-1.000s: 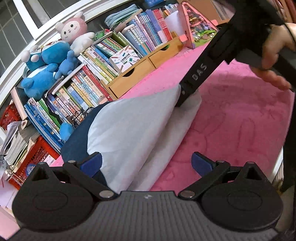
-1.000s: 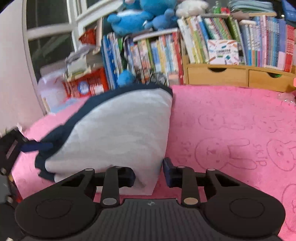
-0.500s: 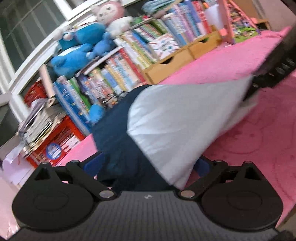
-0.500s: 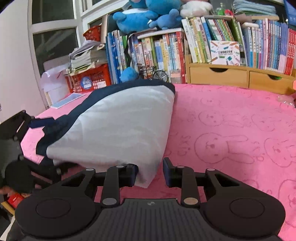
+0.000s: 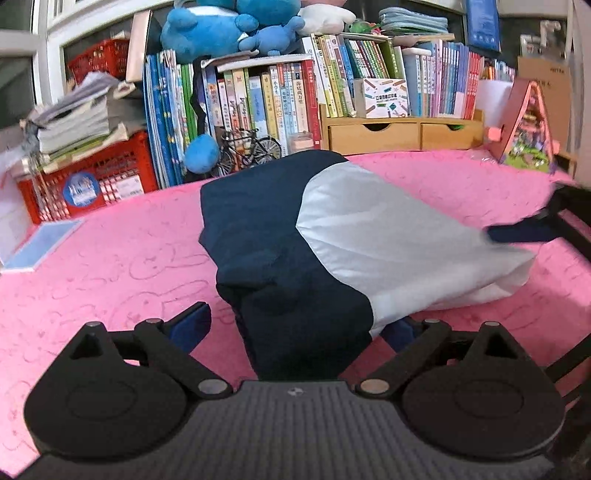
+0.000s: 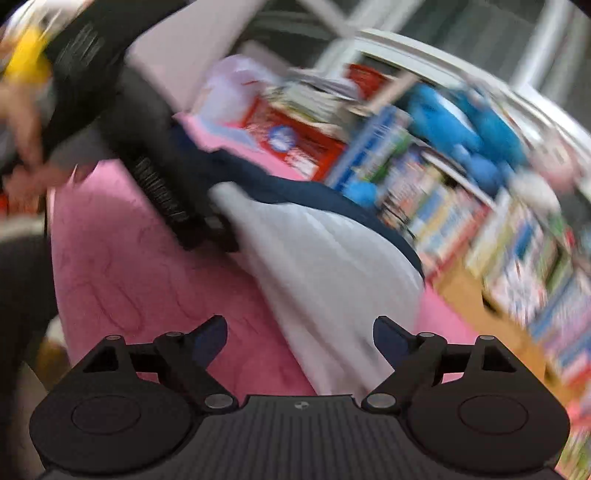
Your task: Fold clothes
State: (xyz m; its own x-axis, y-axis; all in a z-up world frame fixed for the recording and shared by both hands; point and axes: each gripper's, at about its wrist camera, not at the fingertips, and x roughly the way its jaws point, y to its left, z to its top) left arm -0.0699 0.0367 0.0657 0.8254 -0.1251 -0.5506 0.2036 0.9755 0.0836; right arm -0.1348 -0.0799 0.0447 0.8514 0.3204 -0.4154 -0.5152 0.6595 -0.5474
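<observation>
A folded navy and white garment (image 5: 332, 236) lies on the pink table cover (image 5: 110, 273). My left gripper (image 5: 295, 328) is open, its blue pads on either side of the garment's near navy end. In the blurred right wrist view my right gripper (image 6: 299, 338) is open, with the garment's white end (image 6: 325, 280) lying between its fingers. The right gripper's fingertip shows at the garment's far right corner in the left wrist view (image 5: 524, 232). The left gripper's body shows at the garment's far end in the right wrist view (image 6: 162, 192).
Behind the table stand rows of books (image 5: 258, 96), a wooden drawer unit (image 5: 399, 133), red baskets (image 5: 81, 177), blue plush toys (image 5: 221, 29) and a small toy bicycle (image 5: 251, 147). A pink house-shaped toy (image 5: 524, 122) stands at the back right. A blue card (image 5: 44, 243) lies at left.
Both grippers have swung around the garment. The right gripper, shut on the white corner before, has opened. The garment has settled flatter on the cover.
</observation>
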